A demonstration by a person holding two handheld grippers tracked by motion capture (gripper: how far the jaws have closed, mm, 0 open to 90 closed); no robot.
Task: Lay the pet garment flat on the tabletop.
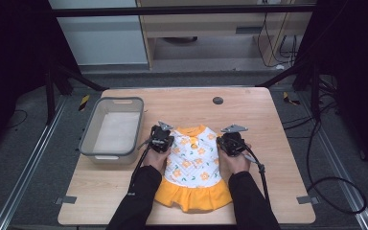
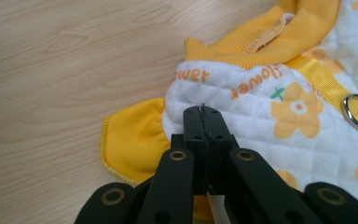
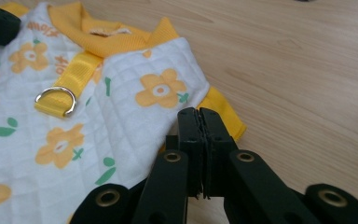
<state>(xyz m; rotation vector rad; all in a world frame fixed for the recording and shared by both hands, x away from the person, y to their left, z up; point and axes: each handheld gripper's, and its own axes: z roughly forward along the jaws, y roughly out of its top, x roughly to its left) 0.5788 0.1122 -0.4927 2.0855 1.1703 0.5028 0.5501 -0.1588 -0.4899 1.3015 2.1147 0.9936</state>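
A small white dress [image 1: 191, 165] with orange flowers and a yellow frill is laid flat at the near middle of the tabletop [image 1: 268, 158]. The left gripper [image 1: 161, 136] and right gripper [image 1: 231, 140] are held at its two shoulders, each with jaws pressed together and nothing seen caught between them. Farther left, a grey bin [image 1: 112, 129] is seen.

"flower" on the dress [image 2: 270, 112]

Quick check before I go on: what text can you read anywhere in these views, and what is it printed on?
"flower": orange print on the white quilted dress, near the yellow collar, seen upside down in the left gripper view.
A second orange word on the same dress, partly folded under; it reads roughly "ower".
Orange print near the collar in the right gripper view: too blurred to read.
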